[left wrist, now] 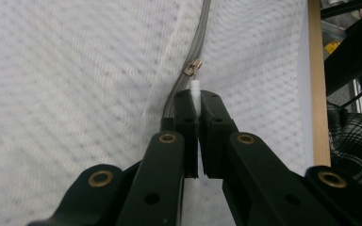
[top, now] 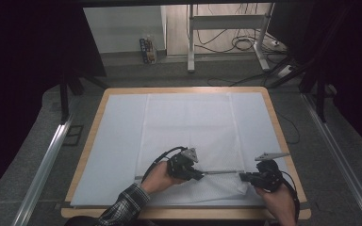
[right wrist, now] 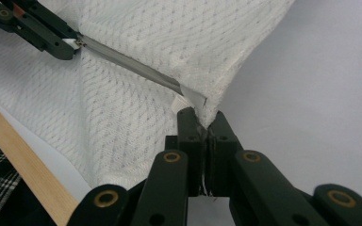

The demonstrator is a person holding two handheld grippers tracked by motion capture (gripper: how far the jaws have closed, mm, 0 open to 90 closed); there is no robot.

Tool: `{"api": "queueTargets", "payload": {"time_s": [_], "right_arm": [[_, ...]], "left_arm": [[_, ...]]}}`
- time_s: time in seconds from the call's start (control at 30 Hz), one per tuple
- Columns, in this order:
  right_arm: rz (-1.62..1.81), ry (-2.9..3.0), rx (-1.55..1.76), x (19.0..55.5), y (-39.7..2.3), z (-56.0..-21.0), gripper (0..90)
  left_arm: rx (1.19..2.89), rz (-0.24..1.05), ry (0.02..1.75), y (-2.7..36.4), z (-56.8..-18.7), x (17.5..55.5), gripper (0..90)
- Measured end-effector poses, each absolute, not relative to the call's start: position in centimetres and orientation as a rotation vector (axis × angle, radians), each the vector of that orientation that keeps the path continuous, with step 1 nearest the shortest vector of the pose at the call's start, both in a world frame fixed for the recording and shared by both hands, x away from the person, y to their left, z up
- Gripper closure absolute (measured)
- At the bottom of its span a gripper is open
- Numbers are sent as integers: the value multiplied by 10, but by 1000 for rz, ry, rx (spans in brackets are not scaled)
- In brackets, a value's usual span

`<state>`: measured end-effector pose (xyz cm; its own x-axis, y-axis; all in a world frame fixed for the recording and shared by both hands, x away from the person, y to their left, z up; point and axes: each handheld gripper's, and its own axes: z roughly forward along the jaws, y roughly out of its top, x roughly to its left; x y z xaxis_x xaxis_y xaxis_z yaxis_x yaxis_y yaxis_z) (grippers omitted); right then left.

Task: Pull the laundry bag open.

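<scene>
A white mesh fabric cover (top: 188, 127) lies flat on the table, with a grey zipper (top: 222, 172) running along its near part. My left gripper (top: 199, 176) is shut on the white pull tab (left wrist: 196, 89) just behind the brass slider (left wrist: 193, 68). The zipper tape (left wrist: 203, 23) runs away from its jaws. My right gripper (top: 242, 177) is shut on the cover's corner (right wrist: 195, 100), where the zipper (right wrist: 127, 61) ends. In the right gripper view the left gripper (right wrist: 73, 46) sits at the zipper's far end, top left. The zipper is stretched straight between the two grippers.
A pale sheet (top: 118, 141) covers the wooden table (top: 184, 89). The table's front edge (right wrist: 23, 160) lies close to both hands. A plaid sleeve (top: 122, 207) comes in from the bottom. Desk legs and cables (top: 235, 42) stand on the floor beyond the table.
</scene>
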<state>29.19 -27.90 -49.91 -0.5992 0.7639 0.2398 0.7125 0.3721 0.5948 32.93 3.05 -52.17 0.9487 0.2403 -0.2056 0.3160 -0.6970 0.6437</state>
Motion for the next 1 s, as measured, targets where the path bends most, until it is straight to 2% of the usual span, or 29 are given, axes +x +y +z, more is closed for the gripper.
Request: {"api": "queueTargets", "payload": {"time_s": [1.0], "right_arm": [[1041,2548,1363,291,-280,-501,858]], "left_arm": [[2337,-138,493,73,-529,318,872]]}}
